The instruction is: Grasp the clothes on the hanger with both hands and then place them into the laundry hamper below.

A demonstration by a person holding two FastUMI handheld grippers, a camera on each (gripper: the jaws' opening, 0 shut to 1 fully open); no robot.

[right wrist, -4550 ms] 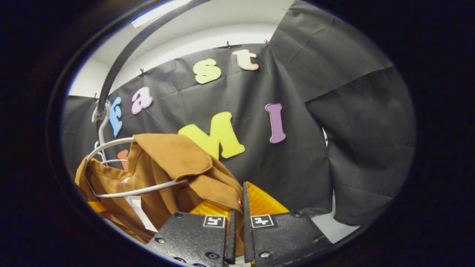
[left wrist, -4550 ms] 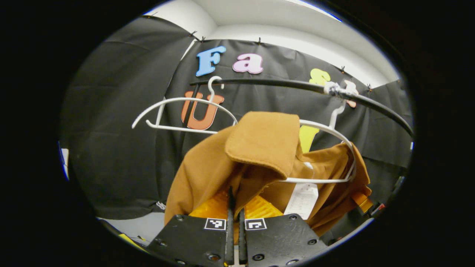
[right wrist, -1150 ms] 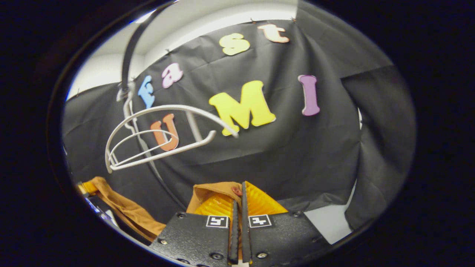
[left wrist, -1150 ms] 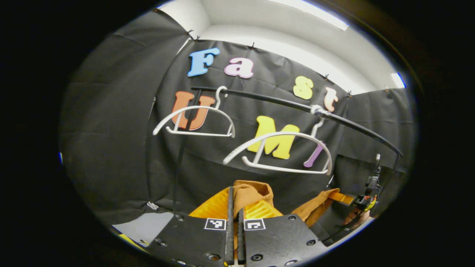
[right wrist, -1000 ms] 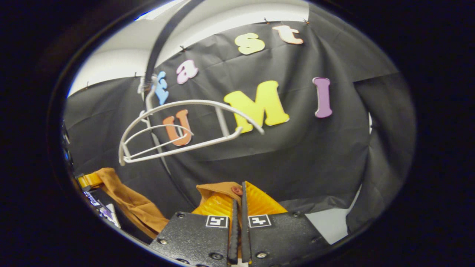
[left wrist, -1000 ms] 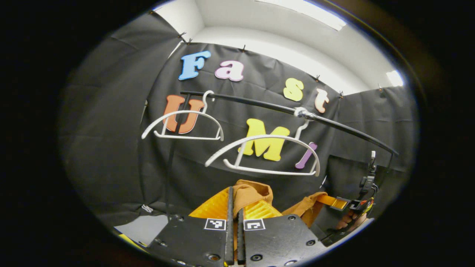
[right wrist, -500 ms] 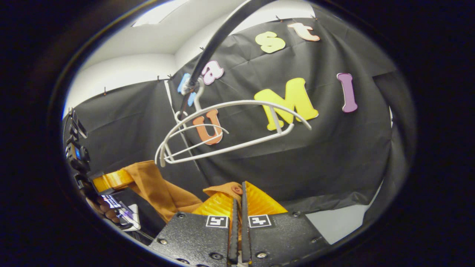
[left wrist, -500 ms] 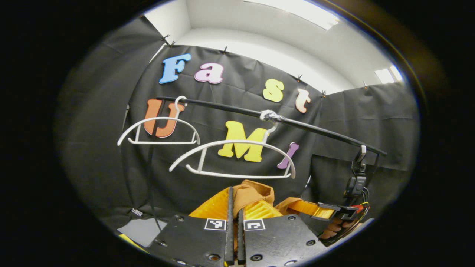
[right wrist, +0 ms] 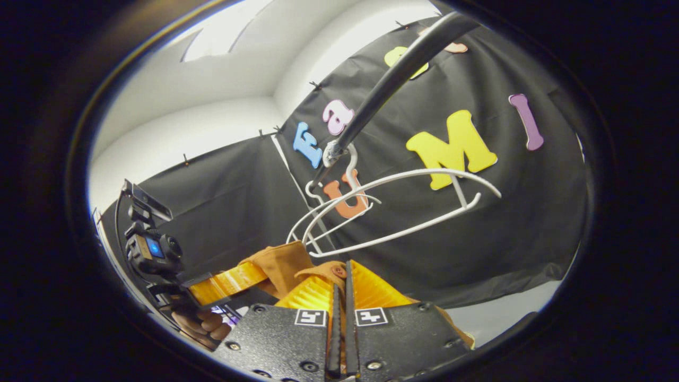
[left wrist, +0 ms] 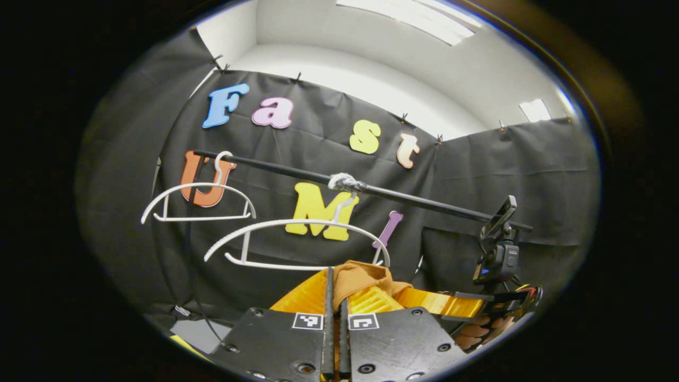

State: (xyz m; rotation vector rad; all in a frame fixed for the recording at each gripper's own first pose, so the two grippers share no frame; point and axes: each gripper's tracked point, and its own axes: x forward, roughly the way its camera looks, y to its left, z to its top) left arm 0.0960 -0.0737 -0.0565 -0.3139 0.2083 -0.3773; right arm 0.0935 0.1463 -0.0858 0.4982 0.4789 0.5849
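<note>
The brown garment [left wrist: 366, 273] is off the hangers and bunched between my two grippers. In the left gripper view my left gripper [left wrist: 334, 284] is shut on a fold of it, and my right gripper [left wrist: 443, 301] shows farther off at the lower right, held by a hand [left wrist: 477, 334]. In the right gripper view my right gripper [right wrist: 342, 281] is shut on a buttoned edge of the brown garment [right wrist: 281, 262], with my left gripper [right wrist: 228, 282] close on the left. The nearer white hanger [left wrist: 297, 241] hangs bare just above the cloth.
A black rail [left wrist: 403, 193] crosses above and also carries a second bare white hanger [left wrist: 196, 199]. In the right gripper view the rail [right wrist: 392, 74] runs up to the right, and both hangers [right wrist: 403, 207] hang from it. A strip of pale floor [right wrist: 509, 305] shows low on the right.
The garment, on the hanger 4.5 s ago, is off it and held low. Over the last second both grippers backed away from the rail and drew closer together.
</note>
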